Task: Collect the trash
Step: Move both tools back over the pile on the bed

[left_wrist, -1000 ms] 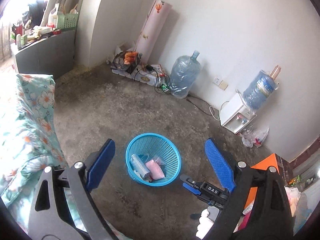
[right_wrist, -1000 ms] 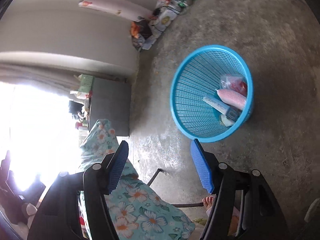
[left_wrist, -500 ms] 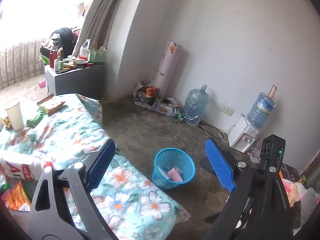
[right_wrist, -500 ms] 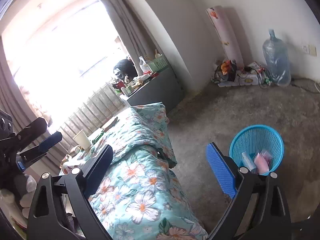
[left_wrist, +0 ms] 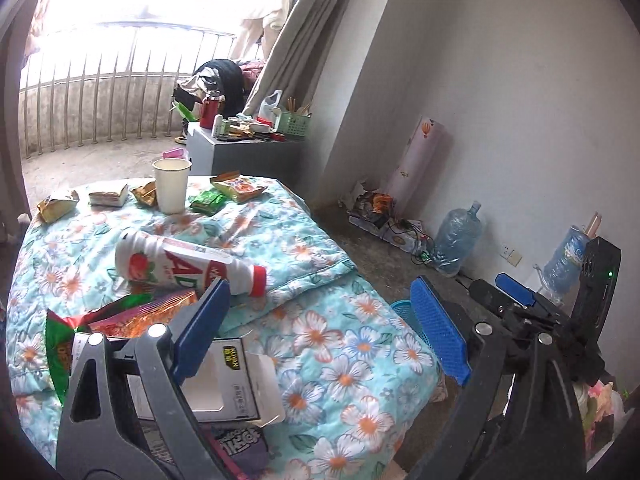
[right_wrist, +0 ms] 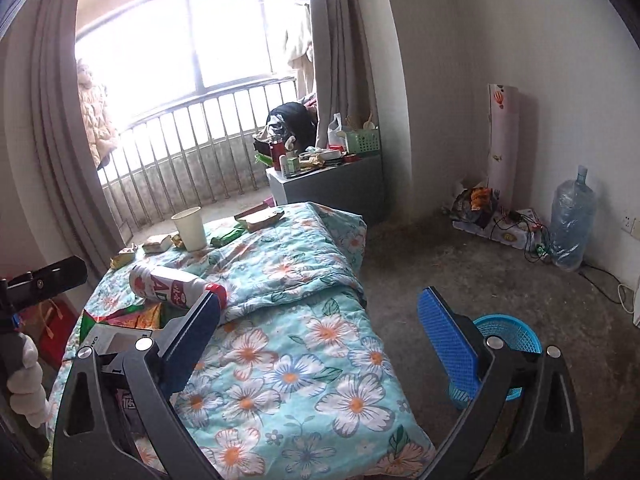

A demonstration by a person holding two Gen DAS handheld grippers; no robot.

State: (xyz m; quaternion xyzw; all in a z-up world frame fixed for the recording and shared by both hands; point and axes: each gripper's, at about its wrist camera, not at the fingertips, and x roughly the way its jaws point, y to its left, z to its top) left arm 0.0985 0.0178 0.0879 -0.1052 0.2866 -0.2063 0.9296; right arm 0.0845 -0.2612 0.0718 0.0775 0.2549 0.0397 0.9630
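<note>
- Both tools are empty: the left gripper (left_wrist: 320, 336) has its blue pads spread wide with nothing between them, and the right gripper (right_wrist: 328, 344) stands released too, jaws as wide as they go, only the floral quilt (right_wrist: 288, 364) behind the gap.
- The trash lies on the quilt-covered bed. A white milk bottle (left_wrist: 176, 264) with a red cap lies on its side toward the near-left part. A red-and-green snack bag (left_wrist: 120, 316) and an opened white carton (left_wrist: 224, 384) sit at the near-left edge, under the left gripper. A paper cup (left_wrist: 171, 184) stands upright at the far edge among small wrappers (left_wrist: 238, 186).
- The blue basket (right_wrist: 508, 336) is on the floor beside the bed's near-right corner, half hidden behind the right pad.
- Risk: the bottle is round and lies on soft, sloping bedding; a glancing pinch would likely roll it away or squeeze it out of the jaws.
- Risk: the cup may hold liquid, which I cannot tell; a tilted or crushing grip could spill onto the quilt.
- Risk: closing on the flat bag or carton could catch a fold of quilt and drag the other litter.
- Risk: the two grippers are close together, so reaching for the same item could knock them into each other.
</note>
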